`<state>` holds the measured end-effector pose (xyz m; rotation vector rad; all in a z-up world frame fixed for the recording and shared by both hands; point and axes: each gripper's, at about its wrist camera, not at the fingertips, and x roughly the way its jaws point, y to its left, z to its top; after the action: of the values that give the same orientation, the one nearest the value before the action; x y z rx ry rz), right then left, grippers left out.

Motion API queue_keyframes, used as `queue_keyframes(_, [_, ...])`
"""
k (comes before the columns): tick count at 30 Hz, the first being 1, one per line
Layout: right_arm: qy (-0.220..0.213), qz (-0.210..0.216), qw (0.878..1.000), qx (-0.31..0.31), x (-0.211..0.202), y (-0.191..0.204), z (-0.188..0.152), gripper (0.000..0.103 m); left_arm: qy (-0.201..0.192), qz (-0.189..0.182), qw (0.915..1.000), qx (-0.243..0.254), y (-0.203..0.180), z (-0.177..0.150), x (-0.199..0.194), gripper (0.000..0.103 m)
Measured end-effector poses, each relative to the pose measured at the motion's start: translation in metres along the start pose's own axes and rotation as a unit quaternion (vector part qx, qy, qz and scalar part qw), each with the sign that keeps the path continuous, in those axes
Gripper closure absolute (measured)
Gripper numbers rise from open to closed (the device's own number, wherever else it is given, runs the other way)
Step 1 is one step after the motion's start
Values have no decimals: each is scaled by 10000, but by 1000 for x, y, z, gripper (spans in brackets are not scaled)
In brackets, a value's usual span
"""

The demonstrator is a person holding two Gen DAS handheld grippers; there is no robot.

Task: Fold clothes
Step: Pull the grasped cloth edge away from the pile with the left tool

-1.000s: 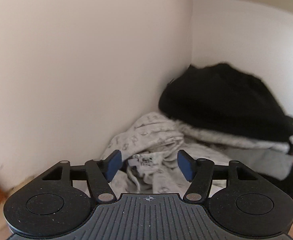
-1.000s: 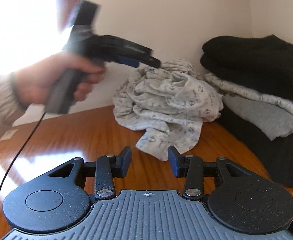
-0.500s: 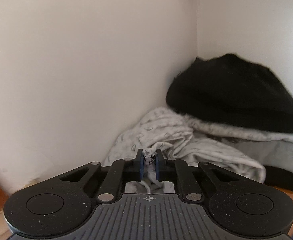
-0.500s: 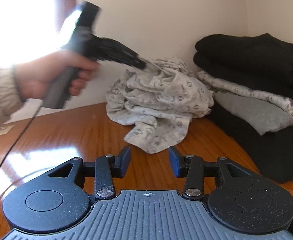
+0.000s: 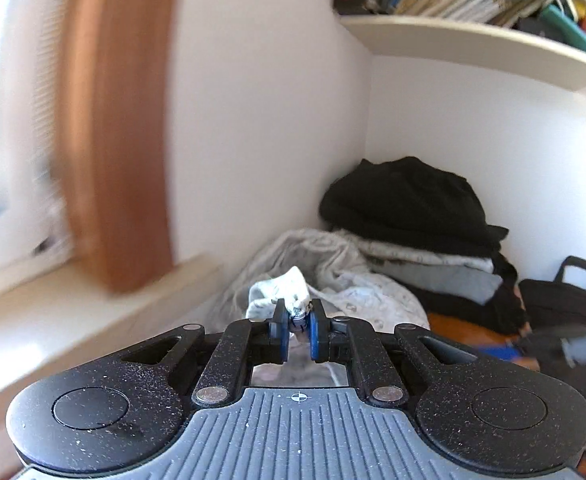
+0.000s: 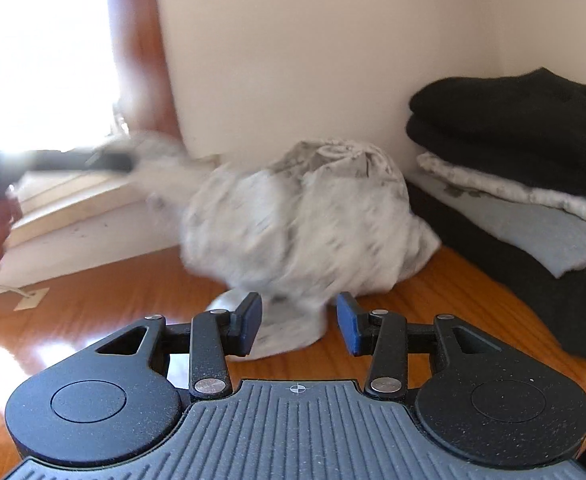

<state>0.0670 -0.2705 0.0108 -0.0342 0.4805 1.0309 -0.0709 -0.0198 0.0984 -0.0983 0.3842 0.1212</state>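
On the left, the left gripper [image 5: 297, 322], which half a second ago pinched the patterned white garment [image 6: 293, 224] as it lay bunched against the wall, has since pulled away toward the window, its pads clamped on a tuft of cloth. In the middle the garment stretches out blurred above the wooden table [image 6: 93, 320], so it seems to be lifted out for folding. On the right, the right gripper [image 6: 299, 322] hangs wide open and empty just before the cloth's low edge, beside the folded stack [image 6: 513, 152].

The right tongs [image 6: 297, 322] are hovering with jaws apart over the desk [image 6: 93, 320], just before a blurred patterned garment [image 6: 293, 224]. The left tongs [image 6: 111, 160] are gripping its upper left end, beside folded clothes [image 6: 525, 168].
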Motion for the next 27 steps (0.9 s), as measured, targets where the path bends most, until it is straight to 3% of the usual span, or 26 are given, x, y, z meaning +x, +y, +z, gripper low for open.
queue_keyframes(6, [16,203,9998,-33,11,15,6,61,-218,363,9962,-763,50,-55,-68,93])
queue_keyframes(13, [238,273,9993,-34,31,26,7,61,-218,485,9900,-1304,94,-95,-100,93])
queue_keyframes(18, [303,375,9987,191,53,18,18,61,-49,427,9913,-1241,95,-100,-97,93])
queue_keyframes(22, [325,321,9990,-9,71,17,35,68,102,383,9929,-1125,92,-101,-91,93])
queue_keyframes(27, [352,243,9987,-287,93,18,57,68,196,378,9928,-1115,93,-105,-88,93])
